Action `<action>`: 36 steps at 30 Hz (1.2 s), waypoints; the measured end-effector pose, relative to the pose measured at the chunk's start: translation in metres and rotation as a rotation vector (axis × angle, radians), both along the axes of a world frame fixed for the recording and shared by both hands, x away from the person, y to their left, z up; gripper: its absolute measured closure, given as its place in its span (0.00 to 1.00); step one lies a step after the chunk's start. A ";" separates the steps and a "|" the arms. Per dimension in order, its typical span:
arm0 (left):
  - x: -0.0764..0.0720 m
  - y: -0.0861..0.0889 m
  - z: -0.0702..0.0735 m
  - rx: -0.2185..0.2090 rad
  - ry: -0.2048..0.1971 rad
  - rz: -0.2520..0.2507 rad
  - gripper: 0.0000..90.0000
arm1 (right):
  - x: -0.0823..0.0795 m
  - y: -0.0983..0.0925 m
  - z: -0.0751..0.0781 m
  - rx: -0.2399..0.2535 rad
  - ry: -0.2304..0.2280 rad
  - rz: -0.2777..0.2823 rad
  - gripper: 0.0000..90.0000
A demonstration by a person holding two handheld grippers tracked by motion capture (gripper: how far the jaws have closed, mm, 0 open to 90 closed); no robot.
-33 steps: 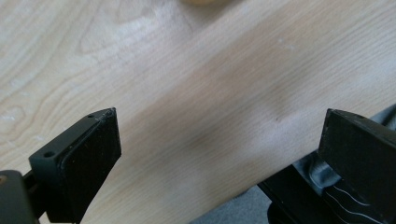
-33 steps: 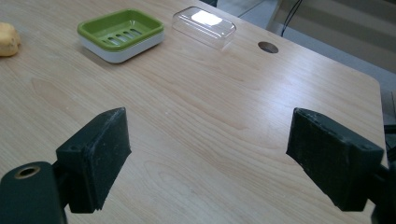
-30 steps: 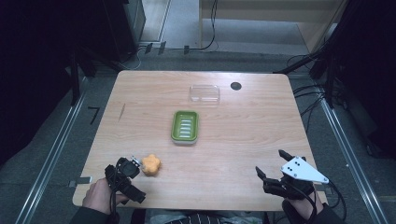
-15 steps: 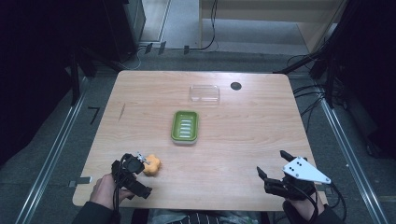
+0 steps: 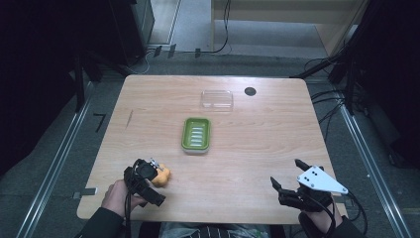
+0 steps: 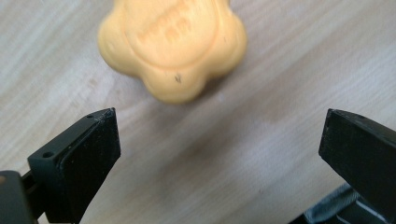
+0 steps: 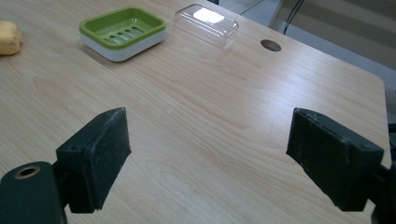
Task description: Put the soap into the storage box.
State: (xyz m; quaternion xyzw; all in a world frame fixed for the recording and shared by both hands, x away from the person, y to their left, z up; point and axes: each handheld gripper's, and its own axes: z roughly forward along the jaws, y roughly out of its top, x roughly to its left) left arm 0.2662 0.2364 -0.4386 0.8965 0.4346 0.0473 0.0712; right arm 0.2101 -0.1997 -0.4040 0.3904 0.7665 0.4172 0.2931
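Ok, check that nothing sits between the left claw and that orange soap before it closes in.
Nothing visible does. In the left gripper view the left claw is open, with bare table between its jaws and the orange soap just ahead. The green soap dish stands farther off, out of the way.

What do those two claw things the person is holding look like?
Both are black. Each gripper has two chunky, flat-faced jaws with small holes near the tips. The right gripper carries a grey three-cornered plate dotted with tiny marks, and black cables trail behind it. The left gripper is a black bundle with a cable too. The person wears dark sleeves.
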 end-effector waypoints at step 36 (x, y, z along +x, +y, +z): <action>0.049 -0.012 -0.013 0.091 0.006 0.064 0.03 | 0.001 0.003 0.000 -0.004 -0.004 0.011 0.15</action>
